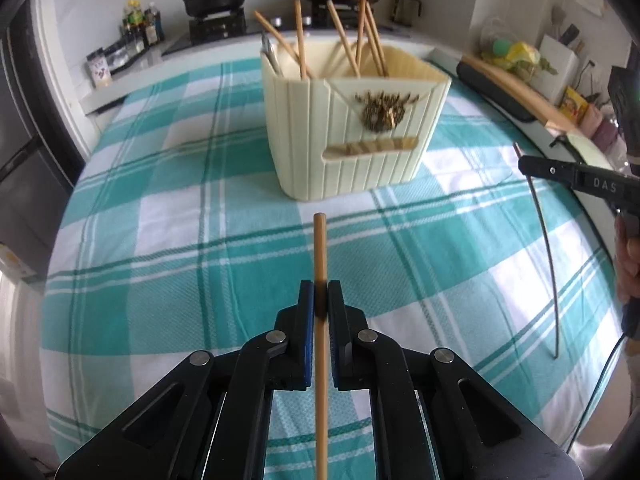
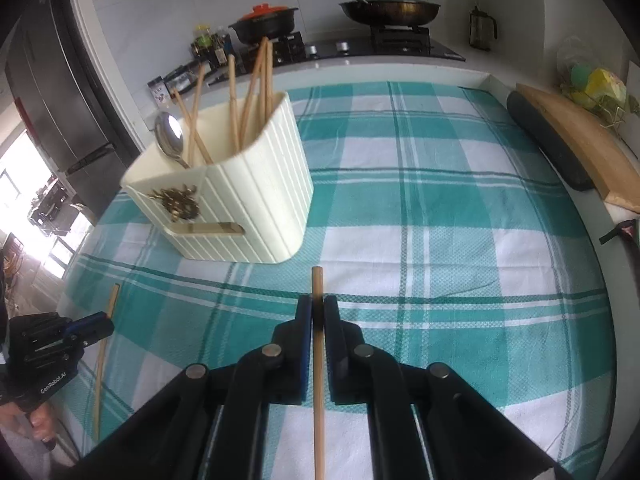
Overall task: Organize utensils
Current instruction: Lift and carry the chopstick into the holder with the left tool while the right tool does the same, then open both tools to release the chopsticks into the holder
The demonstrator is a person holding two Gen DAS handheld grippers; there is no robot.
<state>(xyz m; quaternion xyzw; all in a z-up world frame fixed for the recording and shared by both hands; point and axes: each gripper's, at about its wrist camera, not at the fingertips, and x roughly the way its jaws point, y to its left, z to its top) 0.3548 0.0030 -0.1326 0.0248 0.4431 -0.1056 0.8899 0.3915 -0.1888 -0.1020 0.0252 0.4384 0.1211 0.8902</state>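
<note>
A cream ribbed utensil holder [image 1: 352, 120] stands on the teal checked cloth, with several wooden chopsticks [image 1: 344, 40] and a metal spoon [image 2: 170, 138] in it. My left gripper [image 1: 320, 292] is shut on a wooden chopstick [image 1: 320, 248] that points toward the holder, held short of it. My right gripper [image 2: 317, 308] is shut on another wooden chopstick [image 2: 317, 284], to the right of the holder [image 2: 240, 196]. The right gripper also shows at the right edge of the left wrist view [image 1: 524, 162]; the left gripper shows at the lower left of the right wrist view [image 2: 108, 322].
The table [image 2: 440, 200] has a white raised rim. A wooden board on a dark roll [image 2: 572, 144] lies at the right edge. Behind is a stove with a black pot [image 2: 266, 22] and a lidded pan [image 2: 390, 8], plus bottles [image 1: 140, 26].
</note>
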